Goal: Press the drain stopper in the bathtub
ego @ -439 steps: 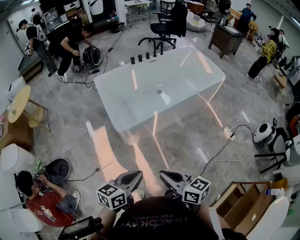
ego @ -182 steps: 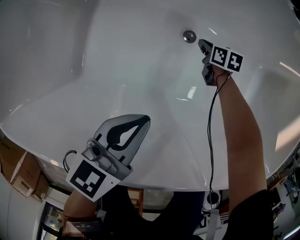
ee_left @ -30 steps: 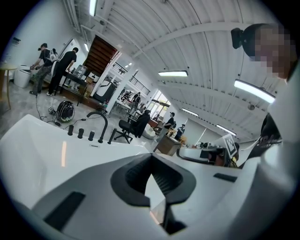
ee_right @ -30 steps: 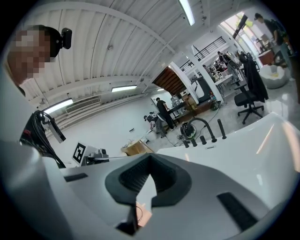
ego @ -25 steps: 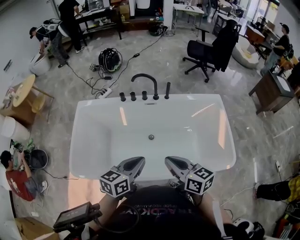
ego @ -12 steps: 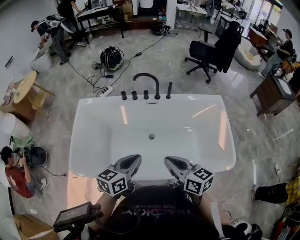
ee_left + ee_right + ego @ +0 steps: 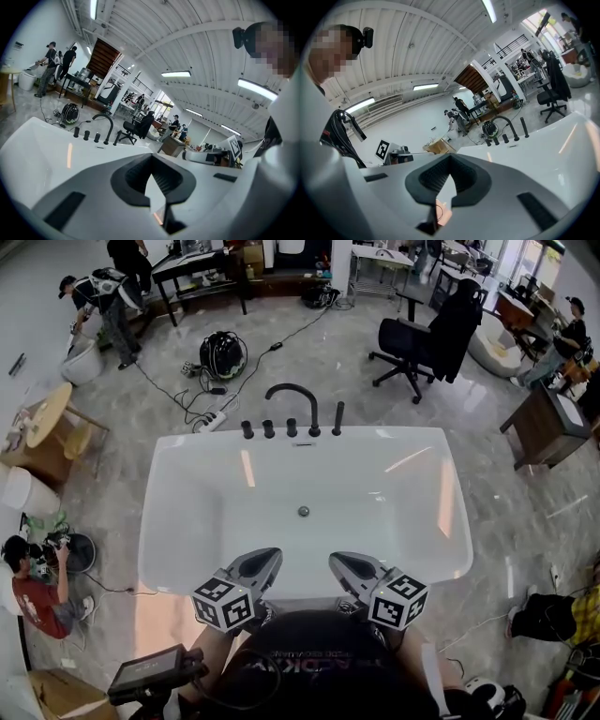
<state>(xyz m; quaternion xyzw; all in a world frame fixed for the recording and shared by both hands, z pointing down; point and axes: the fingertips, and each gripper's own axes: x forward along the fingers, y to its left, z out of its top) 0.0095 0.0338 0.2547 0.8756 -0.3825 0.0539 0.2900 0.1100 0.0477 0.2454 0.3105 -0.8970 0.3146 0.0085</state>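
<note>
- Person (image 7: 33,592): sits on the floor at 8 o'clock of the tub, well apart from it.
- Tub (image 7: 164,521): white, rect., mid-frame in head view, standing on grey glossy floor. Inside looks dry w/ light streaks on the walls.
- Vacuum (image 7: 220,357): dark, round, on floor at 11 o'clock of tub, cable trailing toward the tub's far L corner.
- L tongs (image 7: 260,563): low in head view, over tub's 6 o'clock rim, tips aimed to 12. Marker cube sits at 7 o'clock of the tips. L gripper view: jaws pressed together, nothing between them.
- Faucet (image 7: 292,401): black arched spout on tub's 12 o'clock rim, w/ a row of black knobs just beside it.
- Stopper (image 7: 303,512): small round metal disc on the tub floor, approx. centre. It lies at 12 o'clock from the gap between the two tongs, well apart from both; neither touches it.
- R tongs (image 7: 345,565): just beside L tongs, same height, over the 6 o'clock rim, tips to 12, cube at 5 o'clock of the tips. R gripper view: jaws closed tip to tip, empty.
- Chair (image 7: 422,334): black office chair at 1 o'clock of tub, well apart, dark garment over its back.
</note>
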